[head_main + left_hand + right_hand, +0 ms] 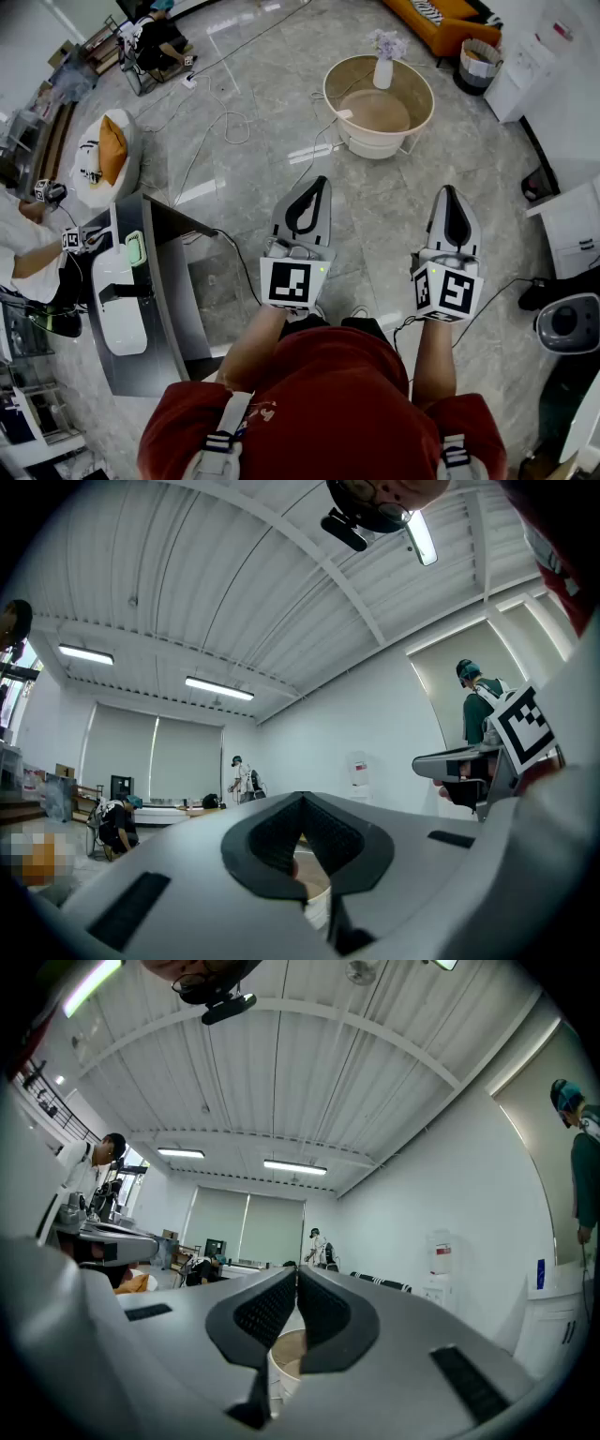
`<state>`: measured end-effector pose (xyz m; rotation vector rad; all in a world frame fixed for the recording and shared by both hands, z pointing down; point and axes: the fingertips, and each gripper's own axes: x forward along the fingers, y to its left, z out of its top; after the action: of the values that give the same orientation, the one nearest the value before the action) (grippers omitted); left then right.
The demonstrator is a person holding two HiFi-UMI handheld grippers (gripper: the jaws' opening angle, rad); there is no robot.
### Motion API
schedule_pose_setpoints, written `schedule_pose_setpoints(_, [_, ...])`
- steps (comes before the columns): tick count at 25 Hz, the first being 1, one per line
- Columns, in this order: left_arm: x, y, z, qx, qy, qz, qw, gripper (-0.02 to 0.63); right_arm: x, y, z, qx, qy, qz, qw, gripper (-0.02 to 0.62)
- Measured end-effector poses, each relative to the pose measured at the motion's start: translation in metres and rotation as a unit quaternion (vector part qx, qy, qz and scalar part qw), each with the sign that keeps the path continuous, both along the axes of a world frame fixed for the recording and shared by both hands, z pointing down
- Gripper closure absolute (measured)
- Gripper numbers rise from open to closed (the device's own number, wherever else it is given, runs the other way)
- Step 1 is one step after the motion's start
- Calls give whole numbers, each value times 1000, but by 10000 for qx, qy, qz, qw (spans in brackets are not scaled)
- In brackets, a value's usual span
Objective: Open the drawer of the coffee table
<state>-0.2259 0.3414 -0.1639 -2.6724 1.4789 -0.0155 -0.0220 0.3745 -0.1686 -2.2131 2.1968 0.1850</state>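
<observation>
- Step in hand: the approach, not yet begun in earnest. The coffee table (pixel 380 147), round and pale, sits in the upper middle of the head view, well apart from both grippers. Nothing is touching it.
- A white vase (pixel 382 71) with flowers stands on the tabletop, towards the far rim.
- Left gripper (pixel 321 181): clenched, tips together, nothing between them. It is held level over bare floor, lower centre of frame.
- Right gripper (pixel 450 190): likewise clenched and empty, just right of the left one, pointing towards the table.
- In the right gripper view the table shows low in the middle, through the gap under the closed tips.
- The drawer front can't be picked out for certain. A small pale tab shows on the table's left side, and that may be it.
- Next move, as I judge it: walk up, stoop to table height, release one gripper, find the drawer pull, close on it and draw straight outward. Pull gently, since the vase could tip.
</observation>
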Motion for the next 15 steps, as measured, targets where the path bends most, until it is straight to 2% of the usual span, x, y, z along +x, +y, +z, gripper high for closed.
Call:
schedule_pose_setpoints(9, [22,11,-4,170,11,76,9998,594,20,14,3,-3,-81,-6,10000,572])
schedule_pose_setpoints(15, [54,17,4,20,-129,81,9999,594,52,24,11,49,-245,44,9997,572])
